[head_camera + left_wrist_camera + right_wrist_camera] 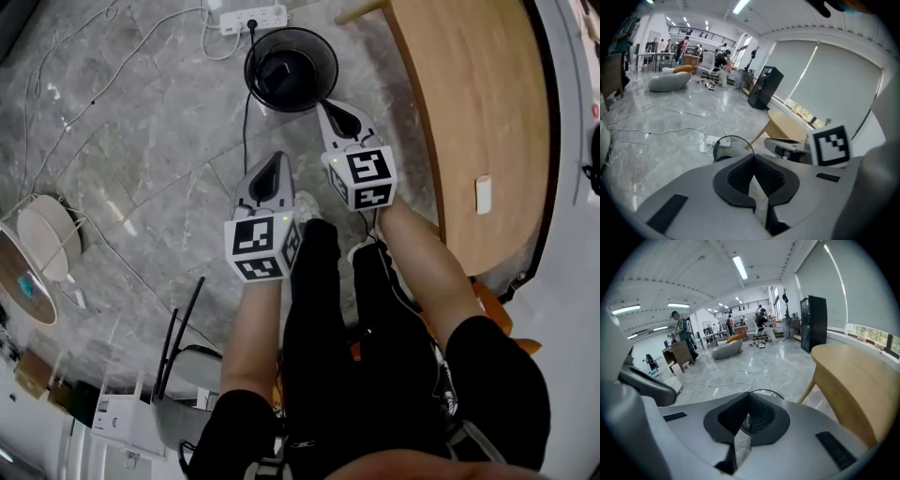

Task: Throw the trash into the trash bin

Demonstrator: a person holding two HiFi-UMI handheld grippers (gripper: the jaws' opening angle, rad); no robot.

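The trash bin is a round black mesh basket with a dark liner, standing on the grey marble floor at the top of the head view. My right gripper points at its near rim and is shut, with nothing between the jaws. My left gripper hangs lower and to the left, farther from the bin, also shut and empty. In the left gripper view the bin shows just past the closed left gripper, with the right gripper beside it. The bin's rim peeks over the right gripper. No trash is in view.
A curved wooden table stands right of the bin. A white power strip with trailing cables lies behind the bin. A round white appliance sits at the left. My legs in black trousers are below the grippers. People stand far across the hall.
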